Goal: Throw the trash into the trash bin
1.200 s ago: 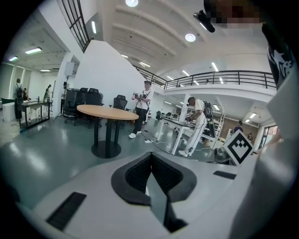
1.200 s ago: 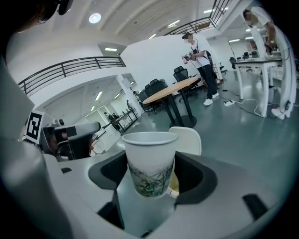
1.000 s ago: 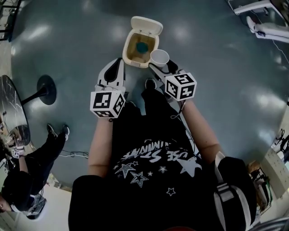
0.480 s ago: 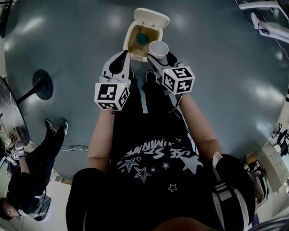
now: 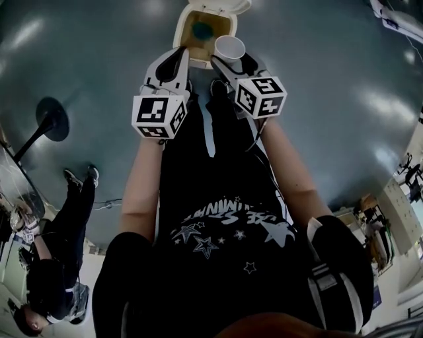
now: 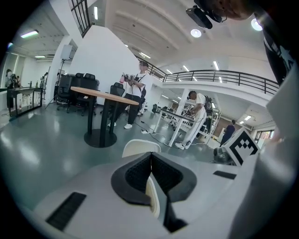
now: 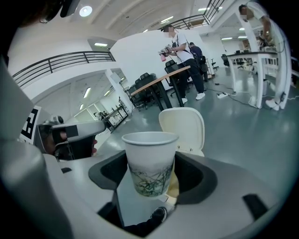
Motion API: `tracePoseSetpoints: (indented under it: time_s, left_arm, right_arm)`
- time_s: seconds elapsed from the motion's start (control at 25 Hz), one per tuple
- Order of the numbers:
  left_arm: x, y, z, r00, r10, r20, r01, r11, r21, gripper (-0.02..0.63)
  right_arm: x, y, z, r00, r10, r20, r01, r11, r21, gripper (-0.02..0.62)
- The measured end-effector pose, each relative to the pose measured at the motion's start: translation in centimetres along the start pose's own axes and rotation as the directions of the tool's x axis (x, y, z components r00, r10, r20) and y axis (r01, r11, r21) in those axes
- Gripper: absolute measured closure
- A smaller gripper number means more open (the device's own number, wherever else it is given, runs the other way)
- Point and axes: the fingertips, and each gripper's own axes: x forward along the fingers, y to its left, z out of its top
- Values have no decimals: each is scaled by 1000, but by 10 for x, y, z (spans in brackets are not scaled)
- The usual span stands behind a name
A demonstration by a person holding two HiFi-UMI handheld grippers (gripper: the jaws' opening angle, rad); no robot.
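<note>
The cream trash bin (image 5: 188, 33) stands on the floor at the top of the head view, lid (image 5: 218, 5) up, with a blue item (image 5: 201, 30) inside. My right gripper (image 5: 231, 58) is shut on a white paper cup (image 5: 229, 47) with a green grass print, held upright at the bin's near right rim. In the right gripper view the cup (image 7: 150, 163) fills the space between the jaws, with the bin lid (image 7: 182, 128) just behind it. My left gripper (image 5: 180, 58) is shut and holds nothing; it hovers at the bin's near left rim, and its own view shows the pads (image 6: 140, 175) meeting.
A round-based table (image 5: 49, 122) stands on the grey floor at left, and another person (image 5: 53, 264) stands at the lower left. In the gripper views a wooden-topped table (image 6: 105, 95), office chairs and several standing people are farther back.
Both grippers have moved forward and down toward the bin. The cup has gone from short of the bin to its near rim. The head view has tilted, so the bin sits higher in frame.
</note>
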Motion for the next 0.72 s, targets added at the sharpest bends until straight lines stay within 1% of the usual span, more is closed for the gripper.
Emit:
tracePoseSetpoints:
  time_s: [0.36,0.56,0.72]
  left_arm:
    - [21,26,-41,998,-2,-65,-1,999,-37,595]
    - [33,42,-59,996,-2,-89,-2,999,-48,595]
    - [38,51,-74,993,-6,-117,-1,998,-65,595]
  right_arm:
    - [29,-19,-15,1000,-27,-12,28,999,46,276]
    - [52,-27,-25,999,-17,-31,19,997,79,276]
    - [65,-34,-37,998,-38,-57,43,995,90,276]
